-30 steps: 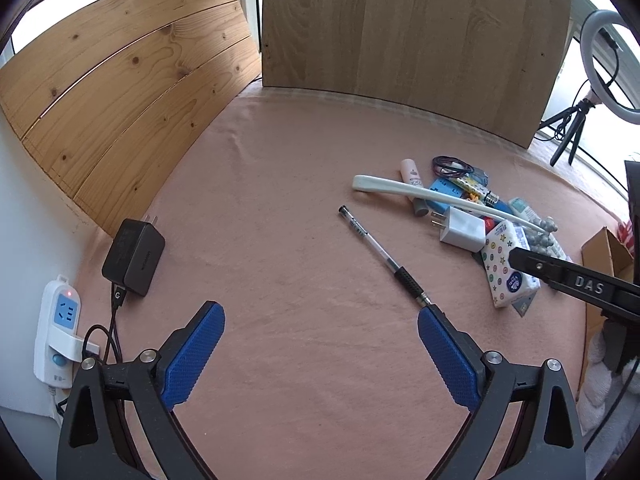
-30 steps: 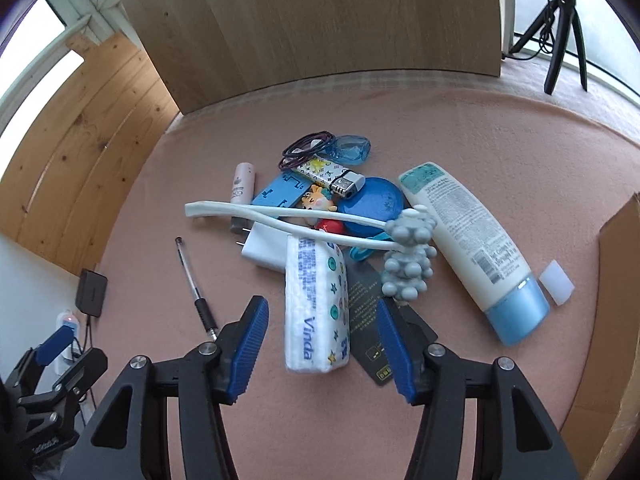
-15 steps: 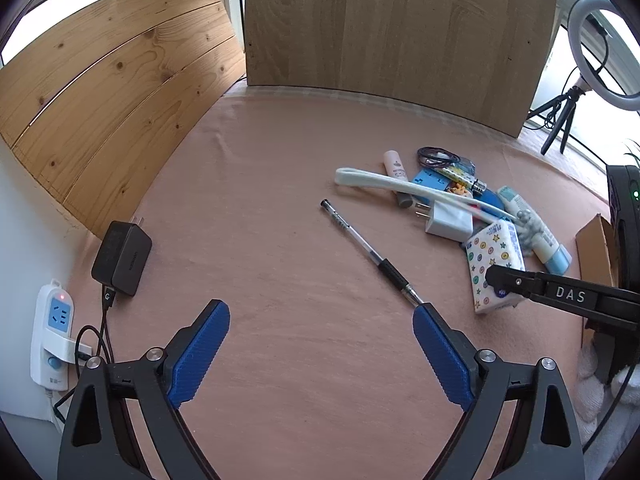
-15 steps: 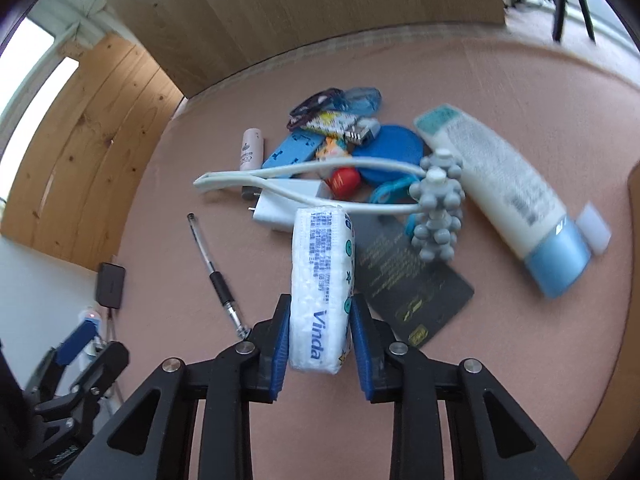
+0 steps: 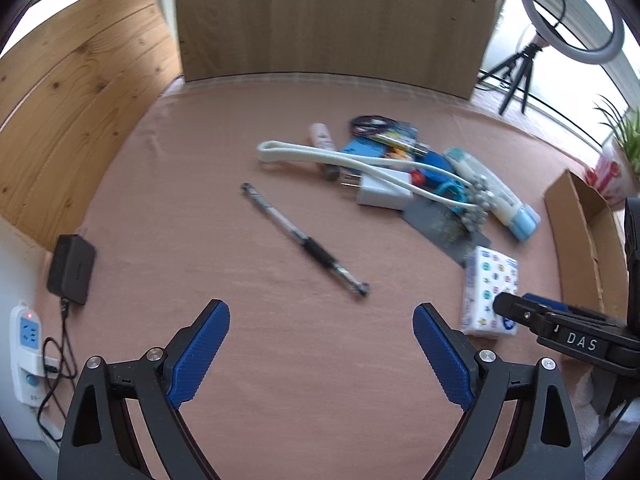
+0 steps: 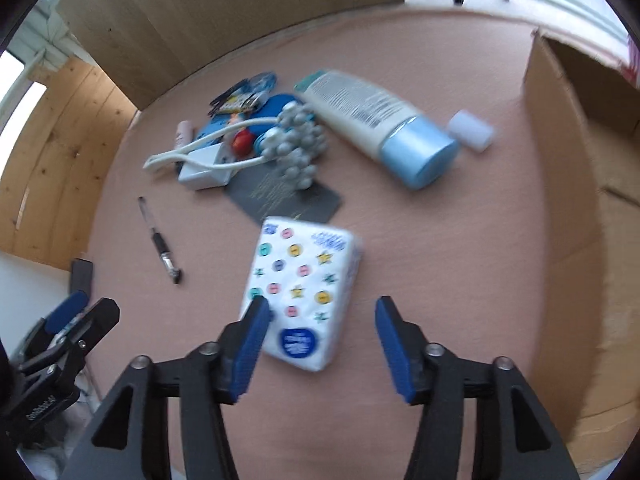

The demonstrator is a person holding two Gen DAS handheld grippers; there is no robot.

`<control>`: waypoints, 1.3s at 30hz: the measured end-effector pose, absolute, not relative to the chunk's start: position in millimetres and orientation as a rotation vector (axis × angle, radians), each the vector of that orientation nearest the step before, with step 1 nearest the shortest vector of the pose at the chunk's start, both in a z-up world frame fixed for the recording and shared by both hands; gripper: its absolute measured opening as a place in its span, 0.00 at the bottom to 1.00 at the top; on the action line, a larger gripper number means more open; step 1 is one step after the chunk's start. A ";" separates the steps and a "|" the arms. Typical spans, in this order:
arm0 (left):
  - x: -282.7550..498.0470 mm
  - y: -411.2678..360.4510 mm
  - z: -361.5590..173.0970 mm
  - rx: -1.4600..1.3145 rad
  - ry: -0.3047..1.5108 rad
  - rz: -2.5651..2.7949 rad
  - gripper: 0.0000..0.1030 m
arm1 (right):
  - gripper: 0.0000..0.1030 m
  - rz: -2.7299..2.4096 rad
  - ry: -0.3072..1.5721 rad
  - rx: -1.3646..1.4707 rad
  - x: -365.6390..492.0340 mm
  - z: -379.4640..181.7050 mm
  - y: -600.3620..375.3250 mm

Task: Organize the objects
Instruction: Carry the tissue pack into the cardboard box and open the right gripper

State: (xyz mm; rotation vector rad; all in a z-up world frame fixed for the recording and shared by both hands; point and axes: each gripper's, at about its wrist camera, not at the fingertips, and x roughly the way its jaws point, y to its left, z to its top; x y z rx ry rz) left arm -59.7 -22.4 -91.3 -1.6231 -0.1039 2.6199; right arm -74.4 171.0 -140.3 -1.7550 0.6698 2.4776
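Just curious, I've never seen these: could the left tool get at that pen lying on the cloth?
Probably yes. The left tool is open and holds nothing, and the pen lies alone on bare cloth just ahead of it, apart from the pile.

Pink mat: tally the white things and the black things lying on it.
White: 3 — tissue pack, charger plug, small cap
Black: 2 — pen, power adapter
Total: 5

Lies flat on the pink surface [image 6: 460,240], patterned face up: white tissue pack [image 6: 304,288], just below the dark card [image 6: 280,196], apart from the cardboard box [image 6: 580,184].
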 end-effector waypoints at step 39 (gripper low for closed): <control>-84.9 89.7 -147.4 -1.596 -0.196 2.127 0.50 | 0.30 2.414 0.890 -1.881 -90.5 -146.6 186.0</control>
